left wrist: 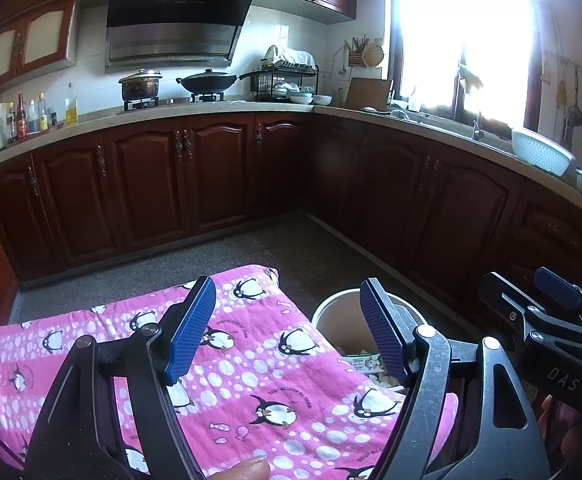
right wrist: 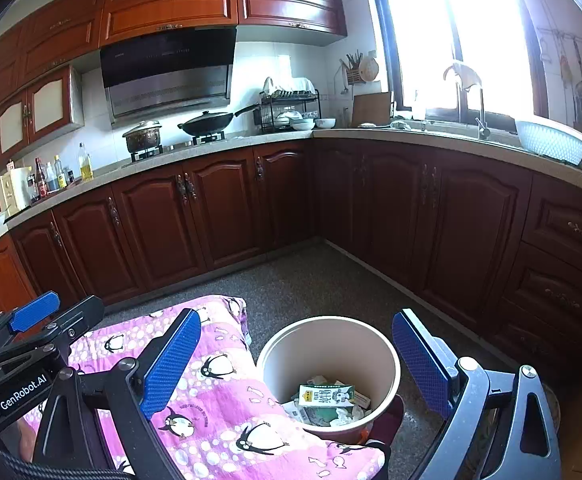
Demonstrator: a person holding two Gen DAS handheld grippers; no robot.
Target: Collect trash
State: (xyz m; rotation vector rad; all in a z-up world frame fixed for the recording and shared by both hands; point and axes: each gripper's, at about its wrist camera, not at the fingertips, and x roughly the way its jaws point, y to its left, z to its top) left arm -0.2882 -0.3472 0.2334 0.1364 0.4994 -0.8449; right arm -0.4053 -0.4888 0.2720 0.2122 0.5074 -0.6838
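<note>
A cream round trash bin [right wrist: 331,354] stands on the floor beside a low surface covered with a pink penguin cloth [right wrist: 219,392]. It holds a green and white carton [right wrist: 325,396] and crumpled paper scraps. In the left wrist view the bin [left wrist: 339,320] is partly hidden behind the right finger. My left gripper [left wrist: 291,332] is open and empty above the cloth's right edge. My right gripper [right wrist: 297,364] is open and empty, with the bin between its fingers. Each gripper shows at the edge of the other's view.
Dark wooden cabinets [right wrist: 219,216] line the far and right sides under an L-shaped counter [right wrist: 227,142]. A pot and wok sit on the stove. A white basin [right wrist: 551,140] sits by the sink. Speckled grey floor [right wrist: 315,284] lies between cloth and cabinets.
</note>
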